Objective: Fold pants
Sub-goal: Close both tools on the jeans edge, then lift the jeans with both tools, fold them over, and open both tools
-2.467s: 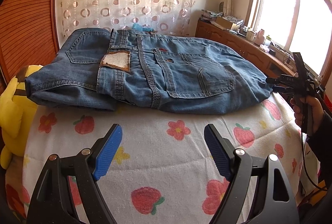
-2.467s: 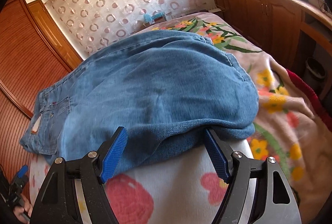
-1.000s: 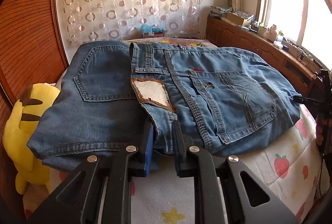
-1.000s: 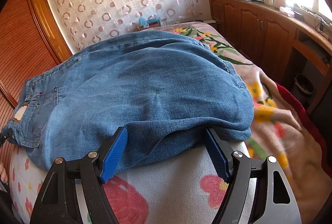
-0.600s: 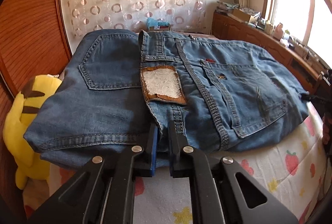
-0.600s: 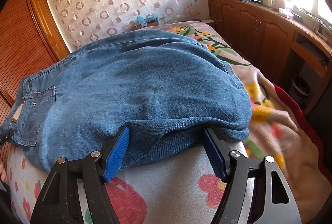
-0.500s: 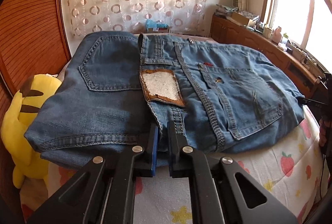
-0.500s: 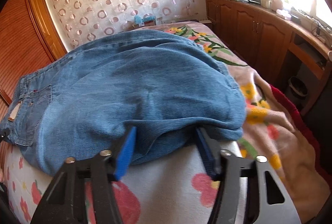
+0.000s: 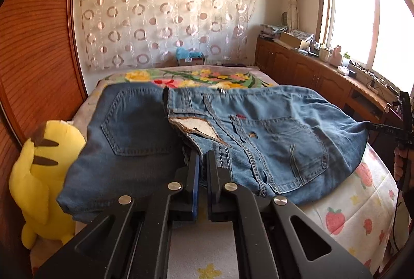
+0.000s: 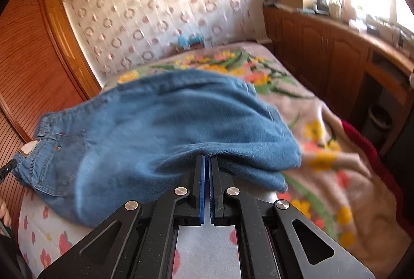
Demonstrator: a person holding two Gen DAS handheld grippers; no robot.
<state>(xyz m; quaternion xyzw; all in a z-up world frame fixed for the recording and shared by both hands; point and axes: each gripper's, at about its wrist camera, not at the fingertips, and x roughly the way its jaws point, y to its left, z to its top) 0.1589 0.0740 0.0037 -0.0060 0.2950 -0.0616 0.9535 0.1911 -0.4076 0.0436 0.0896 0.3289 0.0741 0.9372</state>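
Note:
Blue jeans lie folded on the bed, back pockets up, with a worn white waist patch. My left gripper is shut on the near waistband edge of the jeans and lifts it slightly. In the right wrist view the jeans are bunched, and my right gripper is shut on their near folded edge. The right gripper also shows at the right edge of the left wrist view.
A strawberry-print sheet covers the near bed, a floral blanket the far part. A yellow plush toy sits at the left. A wooden wardrobe stands left, wooden cabinets right under the window.
The right gripper has closed from open onto the jeans' edge and lifted it. The left gripper, shut on the waistband, has risen and pulled the jeans toward it.

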